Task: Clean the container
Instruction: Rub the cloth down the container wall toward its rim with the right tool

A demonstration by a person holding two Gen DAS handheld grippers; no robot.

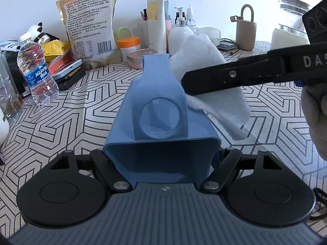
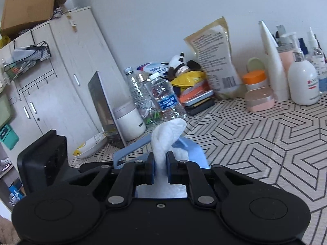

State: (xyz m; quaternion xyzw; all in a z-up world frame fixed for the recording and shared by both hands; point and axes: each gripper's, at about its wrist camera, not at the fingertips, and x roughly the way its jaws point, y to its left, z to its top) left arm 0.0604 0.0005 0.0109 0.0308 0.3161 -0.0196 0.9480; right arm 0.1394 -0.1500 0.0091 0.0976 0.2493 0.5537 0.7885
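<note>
A blue plastic container (image 1: 159,106) with a round window in its side lies lengthwise between the fingers of my left gripper (image 1: 162,158), which is shut on its open end. A white wipe (image 1: 206,49) is pinched in my right gripper (image 1: 189,81), which reaches in from the right and presses the wipe against the container's upper right side. In the right wrist view the right gripper (image 2: 160,170) is shut on the wipe (image 2: 169,134), whose free end stands up past the blue pads. The blue container (image 2: 197,156) shows just beyond them.
A tablecloth (image 1: 81,112) with a geometric pattern covers the table. A water bottle (image 1: 36,69), a snack bag (image 1: 90,24), an orange-lidded jar (image 1: 129,47), a pink case (image 1: 141,58) and lotion bottles (image 1: 179,34) crowd the back. A white cabinet (image 2: 67,77) stands to the left.
</note>
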